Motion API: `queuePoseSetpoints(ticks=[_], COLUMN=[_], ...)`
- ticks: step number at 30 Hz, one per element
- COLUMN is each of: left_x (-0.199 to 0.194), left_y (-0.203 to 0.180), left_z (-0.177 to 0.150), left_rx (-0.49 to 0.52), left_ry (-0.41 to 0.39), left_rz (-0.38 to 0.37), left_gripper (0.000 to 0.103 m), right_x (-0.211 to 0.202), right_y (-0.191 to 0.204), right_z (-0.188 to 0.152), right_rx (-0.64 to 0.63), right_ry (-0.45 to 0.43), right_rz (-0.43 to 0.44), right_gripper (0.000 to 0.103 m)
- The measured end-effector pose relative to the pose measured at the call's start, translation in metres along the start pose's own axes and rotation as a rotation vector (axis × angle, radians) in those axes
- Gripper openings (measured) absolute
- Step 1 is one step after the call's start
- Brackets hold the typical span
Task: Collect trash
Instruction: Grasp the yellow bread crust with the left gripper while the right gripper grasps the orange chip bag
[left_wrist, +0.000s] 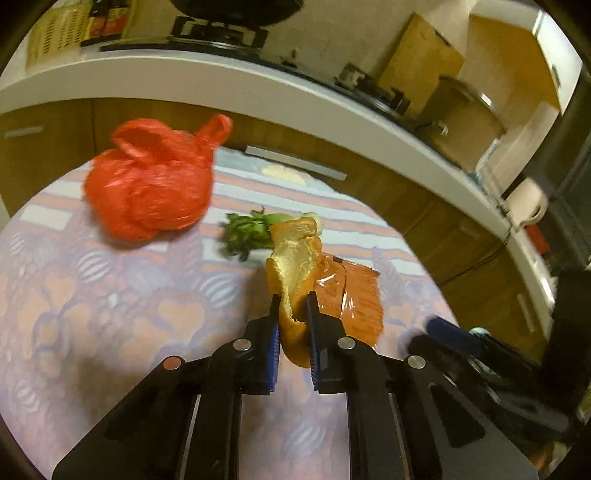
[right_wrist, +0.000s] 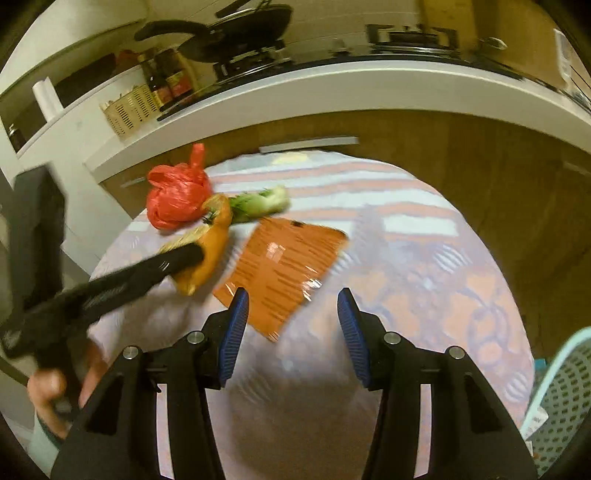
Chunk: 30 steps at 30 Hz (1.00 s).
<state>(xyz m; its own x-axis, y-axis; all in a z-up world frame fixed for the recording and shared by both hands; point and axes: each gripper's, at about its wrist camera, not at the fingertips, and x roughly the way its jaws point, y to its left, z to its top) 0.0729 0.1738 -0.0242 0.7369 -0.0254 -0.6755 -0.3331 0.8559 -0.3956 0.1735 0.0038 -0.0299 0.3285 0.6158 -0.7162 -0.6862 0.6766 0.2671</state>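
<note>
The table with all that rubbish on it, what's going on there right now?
A person is clearing trash off a patterned table using two hand-held grippers. The left hand-held gripper is clamped on an orange peel. The right hand-held gripper is open with nothing between its fingers, hovering near a flat orange wrapper. A red plastic bag and a green vegetable scrap lie on the table. A perforated basket is at the right edge.
</note>
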Motion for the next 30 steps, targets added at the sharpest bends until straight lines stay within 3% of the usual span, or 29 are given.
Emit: queuePoseSetpoints(ticks=[4, 8, 10, 12, 15, 17, 19, 22, 24, 30], left_x=[-0.023, -0.028, -0.027, -0.025, -0.021, -0.019, -0.021, -0.022, -0.024, -0.032], left_y=[0.020, 0.036, 0.040, 0.041, 0.045, 0.046, 0.045, 0.043, 0.041, 0.030], left_z=[-0.009, -0.015, -0.018, -0.021, -0.022, -0.022, -0.022, -0.024, -0.024, -0.024], left_rx=[-0.052, -0.071, -0.070, -0.054, -0.068, -0.071, -0.068, -0.058, -0.051, -0.033], left_ry=[-0.065, -0.115, -0.128, -0.125, -0.099, -0.096, -0.103, -0.108, -0.115, -0.134], left_rz=[-0.007, 0.019, 0.027, 0.058, 0.042, 0.040, 0.034, 0.033, 0.038, 0.000], left_gripper=[0.011, 0.011, 0.011, 0.011, 0.011, 0.011, 0.011, 0.011, 0.011, 0.011], right_x=[0.021, 0.043, 0.056, 0.067, 0.071, 0.073, 0.072, 0.067, 0.062, 0.033], right_y=[0.013, 0.016, 0.018, 0.020, 0.030, 0.036, 0.042, 0.049, 0.052, 0.043], right_z=[0.011, 0.016, 0.017, 0.016, 0.013, 0.011, 0.009, 0.004, 0.001, -0.007], right_rx=[0.003, 0.028, 0.029, 0.020, -0.027, -0.052, -0.083, -0.108, -0.123, -0.074], right_ry=[0.014, 0.031, 0.047, 0.065, 0.042, 0.039, 0.033, 0.024, 0.010, -0.016], right_rz=[-0.027, -0.075, -0.119, -0.137, -0.178, -0.188, -0.174, -0.138, -0.138, -0.088], right_gripper=[0.066, 0.068, 0.079, 0.080, 0.080, 0.068, 0.041, 0.018, 0.010, 0.007])
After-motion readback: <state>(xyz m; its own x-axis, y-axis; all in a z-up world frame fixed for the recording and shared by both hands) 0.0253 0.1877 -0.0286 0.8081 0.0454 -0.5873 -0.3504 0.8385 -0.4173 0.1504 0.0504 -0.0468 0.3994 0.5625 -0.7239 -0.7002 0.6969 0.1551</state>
